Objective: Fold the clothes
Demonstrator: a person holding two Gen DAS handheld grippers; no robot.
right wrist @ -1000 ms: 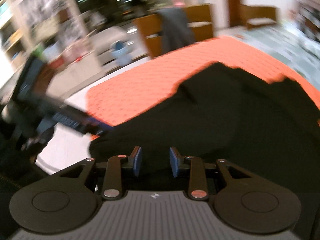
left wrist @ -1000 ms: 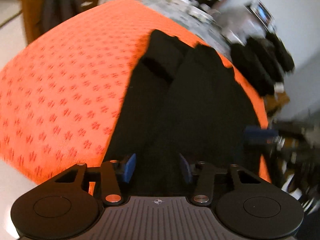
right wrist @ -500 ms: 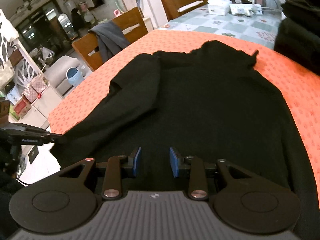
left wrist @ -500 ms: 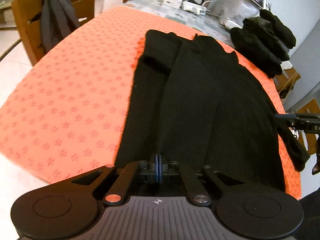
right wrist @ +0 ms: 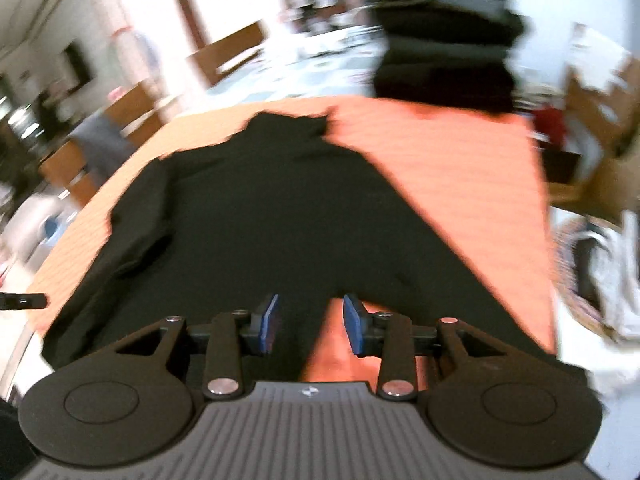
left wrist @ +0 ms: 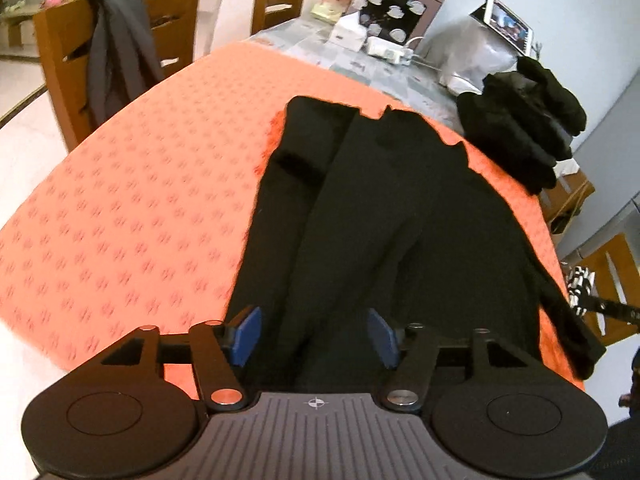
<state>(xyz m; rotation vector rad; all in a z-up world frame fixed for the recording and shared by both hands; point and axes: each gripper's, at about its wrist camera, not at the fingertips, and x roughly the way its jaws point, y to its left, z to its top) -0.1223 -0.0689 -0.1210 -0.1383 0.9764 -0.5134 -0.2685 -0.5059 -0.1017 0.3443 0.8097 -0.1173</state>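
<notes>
A black long-sleeved garment (left wrist: pixel 400 216) lies flat on the orange patterned tablecloth (left wrist: pixel 132 200), its left sleeve folded in over the body. My left gripper (left wrist: pixel 314 336) hovers over the garment's near hem with its jaws opening; the blue pads stand apart and press on nothing. In the blurred right wrist view the same garment (right wrist: pixel 260 216) fills the middle. My right gripper (right wrist: pixel 310 324) is over the hem's right part where a patch of orange cloth shows; its jaws are opening and grip nothing.
A stack of folded black clothes (left wrist: pixel 524 128) sits at the table's far right corner. Wooden chairs stand at the left, one draped with a grey jacket (left wrist: pixel 116 48). White boxes and a tablet (left wrist: pixel 508 20) lie on the far end. A wicker basket (right wrist: pixel 588 276) stands right.
My left gripper closed fully on the hem, then opened wide and lifted a little. My right gripper swung rightward along the near hem and rolled, its jaws widening slightly.
</notes>
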